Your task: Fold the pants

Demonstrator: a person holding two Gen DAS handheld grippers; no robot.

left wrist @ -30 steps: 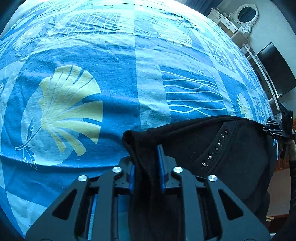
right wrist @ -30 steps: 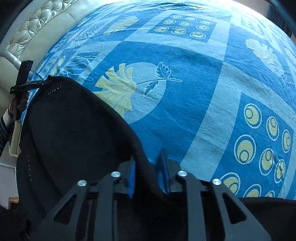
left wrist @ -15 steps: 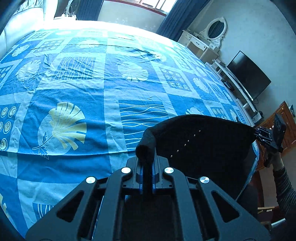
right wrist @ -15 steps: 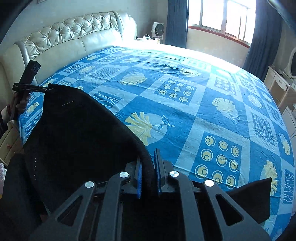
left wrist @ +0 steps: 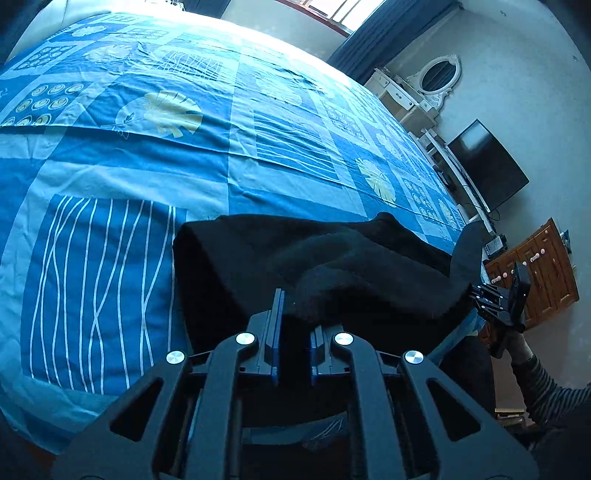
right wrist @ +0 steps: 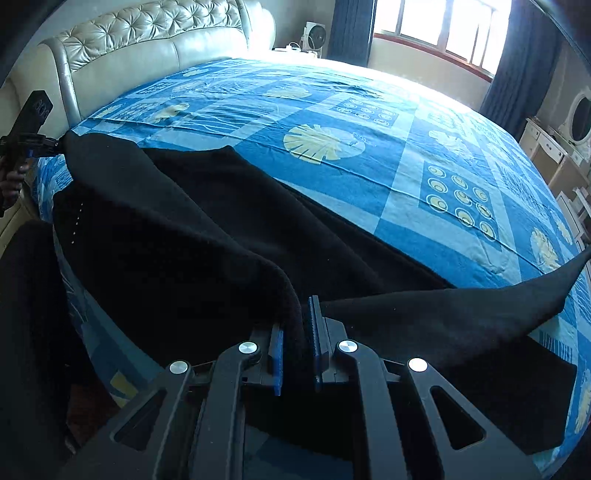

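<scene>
Black pants (left wrist: 332,266) lie across the near edge of a bed with a blue patterned sheet (left wrist: 147,155). My left gripper (left wrist: 295,314) is shut on a thick fold of the pants at one end. My right gripper (right wrist: 297,332) is shut on the rolled waistband edge of the pants (right wrist: 192,221) at the other end. The fabric sags onto the bed between the two grippers. Each gripper shows in the other's view, the right one at the far right (left wrist: 491,299) and the left one at the far left (right wrist: 37,142). A pant leg (right wrist: 461,314) trails to the right.
A padded cream headboard (right wrist: 155,44) stands at the far left of the bed. A white dresser with an oval mirror (left wrist: 424,85), a dark TV screen (left wrist: 484,166) and a wooden cabinet (left wrist: 535,269) line the right wall. Windows with dark curtains (right wrist: 436,33) are behind the bed.
Both grippers have come down toward the bed with the pants. The fabric, held up and stretched before, now sags and lies on the sheet. The jaws stand slightly wider around thicker folds.
</scene>
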